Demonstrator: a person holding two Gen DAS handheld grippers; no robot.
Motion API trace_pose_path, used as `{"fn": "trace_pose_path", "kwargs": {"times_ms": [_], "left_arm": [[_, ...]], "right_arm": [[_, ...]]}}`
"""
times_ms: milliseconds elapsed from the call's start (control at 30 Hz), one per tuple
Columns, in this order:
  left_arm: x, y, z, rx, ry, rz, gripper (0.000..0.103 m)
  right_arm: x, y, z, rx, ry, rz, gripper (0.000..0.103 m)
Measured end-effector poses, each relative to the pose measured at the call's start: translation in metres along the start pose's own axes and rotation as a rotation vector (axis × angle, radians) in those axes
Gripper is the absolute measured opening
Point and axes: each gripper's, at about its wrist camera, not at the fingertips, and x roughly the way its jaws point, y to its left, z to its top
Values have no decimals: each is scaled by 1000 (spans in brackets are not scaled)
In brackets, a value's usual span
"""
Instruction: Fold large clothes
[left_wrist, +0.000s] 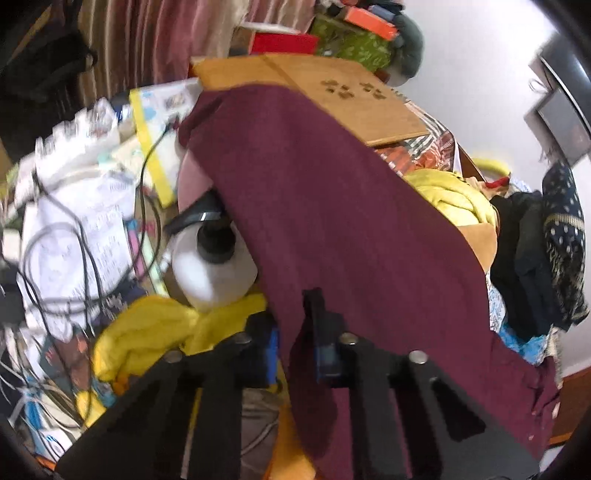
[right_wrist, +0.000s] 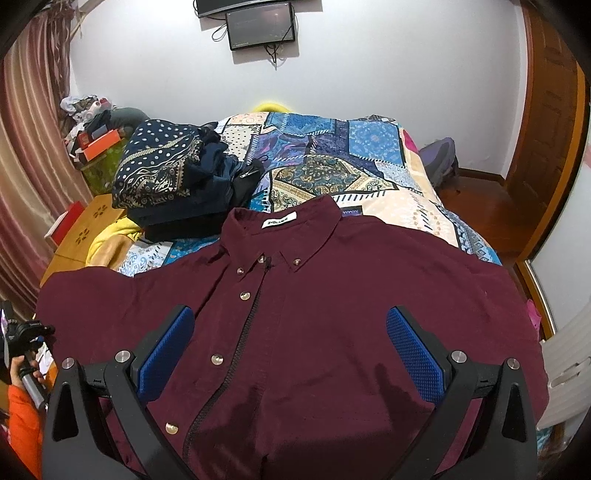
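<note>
A large maroon button-up shirt (right_wrist: 332, 295) lies spread face up on the bed, collar away from me, buttons and a white neck label showing. My right gripper (right_wrist: 290, 350) hovers open over the shirt's chest, its blue pads (right_wrist: 413, 350) wide apart and empty. In the left wrist view the same shirt (left_wrist: 332, 206) hangs as a long maroon sleeve or side panel. My left gripper (left_wrist: 295, 332) is shut on the shirt's edge, with cloth pinched between its dark fingers.
A patchwork bedspread (right_wrist: 332, 155) covers the bed. A stack of folded dark clothes (right_wrist: 177, 181) sits at the back left. A wooden side table (left_wrist: 332, 85), a white jug (left_wrist: 214, 266), cables, papers and yellow cloth (left_wrist: 147, 332) crowd the left side. A door (right_wrist: 546, 129) stands right.
</note>
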Motion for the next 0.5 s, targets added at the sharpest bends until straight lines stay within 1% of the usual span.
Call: {"fn": "trace_pose_path", "kwargs": {"times_ms": [33, 67, 133, 200, 267, 367, 467, 500], "left_arm": [[-6, -8, 2, 41, -26, 10, 10], [-11, -14, 3, 72, -49, 21, 6], [-28, -33, 7, 147, -109, 41, 5], [-46, -51, 11, 194, -159, 26, 5], [-61, -67, 16, 223, -198, 0, 5], [-88, -96, 21, 266, -256, -68, 4], [-116, -130, 21, 317, -309, -153, 3], [-123, -140, 20, 333, -322, -165, 3]], "right_arm": [[1, 1, 0, 3, 1, 1, 103], [1, -2, 0, 8, 5, 4, 103], [1, -4, -1, 15, 10, 8, 103], [2, -5, -1, 21, 12, 12, 103], [1, -6, -1, 26, 9, 17, 103], [-3, -8, -1, 31, -3, 23, 103], [-8, -10, -3, 33, -17, 22, 103], [-9, -11, -3, 33, -21, 21, 103]]}}
